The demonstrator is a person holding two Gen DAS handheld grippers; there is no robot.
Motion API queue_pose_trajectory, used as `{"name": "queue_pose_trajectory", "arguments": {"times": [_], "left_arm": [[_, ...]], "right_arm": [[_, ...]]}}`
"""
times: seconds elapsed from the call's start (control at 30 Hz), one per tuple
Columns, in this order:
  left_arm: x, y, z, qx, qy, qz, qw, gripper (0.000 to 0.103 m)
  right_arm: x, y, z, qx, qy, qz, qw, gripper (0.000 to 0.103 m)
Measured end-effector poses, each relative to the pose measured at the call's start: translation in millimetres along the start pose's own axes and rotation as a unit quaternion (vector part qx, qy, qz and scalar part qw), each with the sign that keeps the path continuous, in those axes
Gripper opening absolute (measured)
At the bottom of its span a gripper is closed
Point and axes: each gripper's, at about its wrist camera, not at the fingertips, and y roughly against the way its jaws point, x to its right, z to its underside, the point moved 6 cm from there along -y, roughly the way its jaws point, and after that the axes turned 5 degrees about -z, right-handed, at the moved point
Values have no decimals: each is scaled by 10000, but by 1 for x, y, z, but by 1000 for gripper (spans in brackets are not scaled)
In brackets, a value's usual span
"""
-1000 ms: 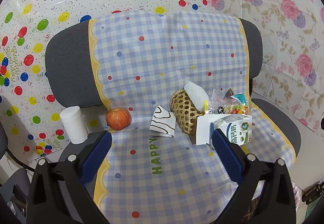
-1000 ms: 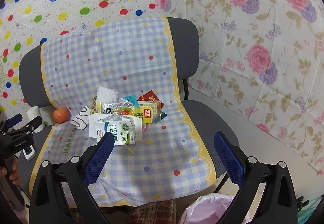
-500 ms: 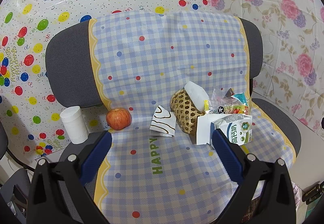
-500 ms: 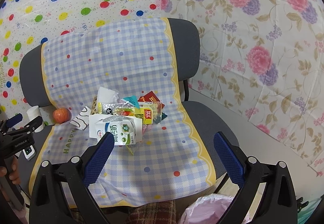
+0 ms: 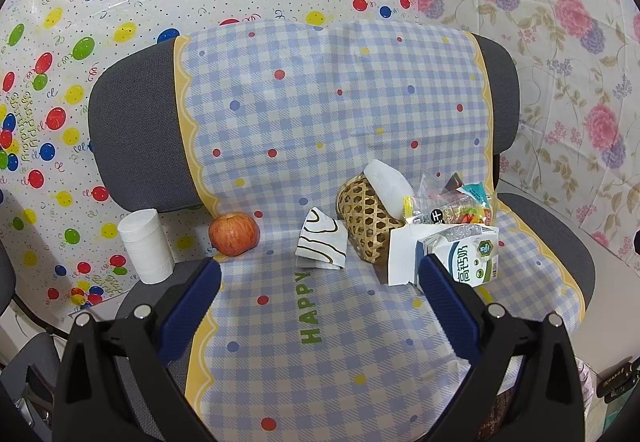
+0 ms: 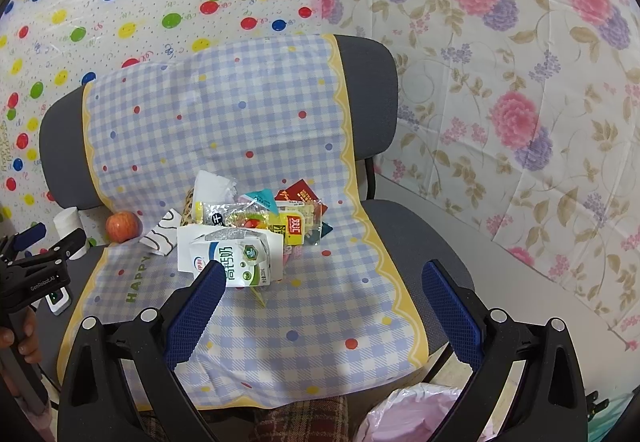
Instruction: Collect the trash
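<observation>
At the centre of the right wrist frame, a white milk carton (image 6: 234, 256) with blue Chinese characters lies on the chair's checked cloth (image 6: 312, 306). Behind it are snack wrappers (image 6: 280, 218), one yellow with red characters, leaning on a woven basket (image 5: 366, 220). Left of these a folded napkin (image 5: 322, 244), an apple (image 5: 234, 234) and a paper roll (image 5: 146, 246) stand apart. "HAPPY" is printed green on the cloth. Both the left hand-held gripper (image 5: 320, 276) and the right hand-held gripper (image 6: 324, 278) are spread wide, holding nothing. A pink bag (image 6: 404, 414) shows at the lower edge.
</observation>
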Motion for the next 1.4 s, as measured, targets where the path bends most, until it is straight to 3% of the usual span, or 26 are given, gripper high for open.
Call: {"name": "queue_pose_trajectory", "arguments": {"times": [0.2,0.4,1.07,1.2,1.4], "left_arm": [[0,-5,4,-60,-15,30,10000,96],[6,-21,15,-232,-98,113,9996,96],[8,-86,50,-745,-111,189,9970,96],[6,-93,50,-733,54,257,9970,96],[7,-108,46,-733,-141,4,9972,96]], "right_arm": [[-3,-3,2,-11,-3,-30,10000,97],[-13,-24,14,72,32,-397,9992,97],[-40,-141,48,-702,-22,-1028,9922,97],[-48,-157,45,-733,33,-1193,9901,93],[-65,-173,37,-759,466,-1418,9859,86]]}}
